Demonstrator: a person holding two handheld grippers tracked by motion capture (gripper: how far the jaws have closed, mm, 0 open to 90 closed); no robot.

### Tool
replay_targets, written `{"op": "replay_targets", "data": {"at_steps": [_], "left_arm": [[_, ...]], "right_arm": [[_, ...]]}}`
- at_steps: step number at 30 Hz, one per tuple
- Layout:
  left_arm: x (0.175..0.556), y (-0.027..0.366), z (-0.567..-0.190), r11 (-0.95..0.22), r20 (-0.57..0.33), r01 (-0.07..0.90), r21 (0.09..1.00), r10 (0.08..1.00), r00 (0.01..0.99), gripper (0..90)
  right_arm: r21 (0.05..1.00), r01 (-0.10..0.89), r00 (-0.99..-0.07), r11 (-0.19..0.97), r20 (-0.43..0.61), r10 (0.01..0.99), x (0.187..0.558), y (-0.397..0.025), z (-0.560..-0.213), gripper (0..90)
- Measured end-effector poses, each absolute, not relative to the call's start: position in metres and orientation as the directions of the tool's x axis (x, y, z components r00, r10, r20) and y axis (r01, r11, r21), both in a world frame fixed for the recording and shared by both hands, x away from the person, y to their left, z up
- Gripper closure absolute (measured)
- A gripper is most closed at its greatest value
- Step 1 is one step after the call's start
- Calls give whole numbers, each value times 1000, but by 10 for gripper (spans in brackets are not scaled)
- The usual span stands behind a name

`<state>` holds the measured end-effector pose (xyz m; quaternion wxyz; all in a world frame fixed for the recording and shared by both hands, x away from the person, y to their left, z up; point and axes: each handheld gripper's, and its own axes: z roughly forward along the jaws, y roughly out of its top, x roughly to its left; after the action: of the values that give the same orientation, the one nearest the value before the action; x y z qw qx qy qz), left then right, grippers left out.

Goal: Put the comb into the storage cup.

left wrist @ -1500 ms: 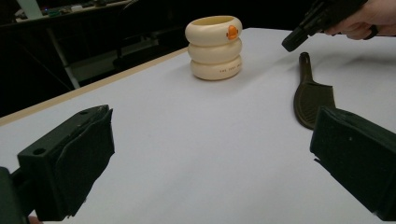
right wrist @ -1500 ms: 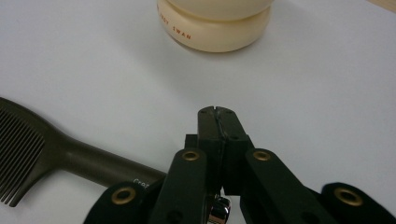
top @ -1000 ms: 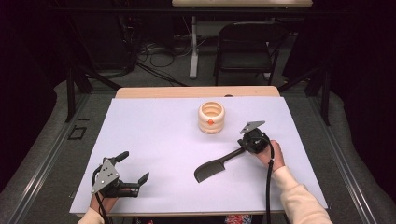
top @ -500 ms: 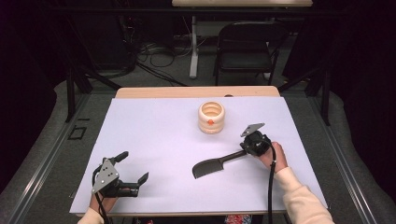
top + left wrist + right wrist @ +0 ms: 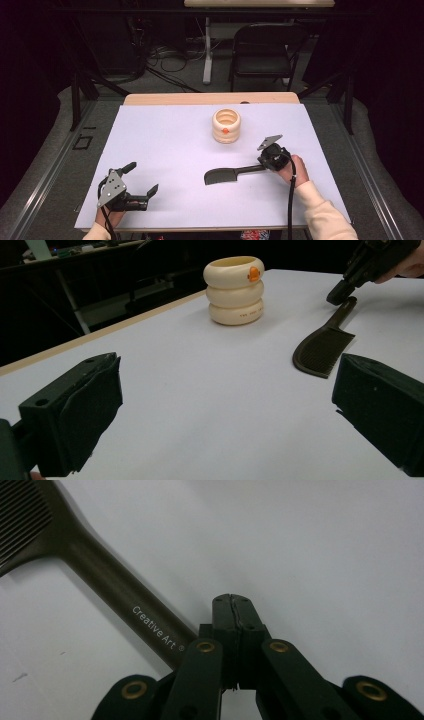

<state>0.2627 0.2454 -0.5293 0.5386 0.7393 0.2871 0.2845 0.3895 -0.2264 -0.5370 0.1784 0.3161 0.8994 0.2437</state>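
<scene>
Dark brown comb [image 5: 227,175] is nudged at its handle by right gripper [image 5: 234,611], jaws pressed together, nothing clamped; regrasp needed next. Left gripper [image 5: 142,187], jaws apart, is idle at 7 o'clock.

Comb [image 5: 100,580] teeth partly cut off.

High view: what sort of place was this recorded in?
Probably a lab or studio recording bay, not a home: a white-covered table in a dark room, loose cables on the grey floor, and a black folding chair behind.

Matt dark plastic comb [image 5: 231,175] — glossy cream ringed holder [image 5: 226,125].
</scene>
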Motion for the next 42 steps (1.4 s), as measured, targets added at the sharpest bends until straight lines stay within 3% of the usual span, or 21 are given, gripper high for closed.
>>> {"op": "replay_targets", "data": {"at_steps": [42], "left_arm": [[263,246,-529,-255,111,120,959,731,673,0]], "right_arm": [[487,501,-770,715,-125,625,367,-216,-535,900]]}}
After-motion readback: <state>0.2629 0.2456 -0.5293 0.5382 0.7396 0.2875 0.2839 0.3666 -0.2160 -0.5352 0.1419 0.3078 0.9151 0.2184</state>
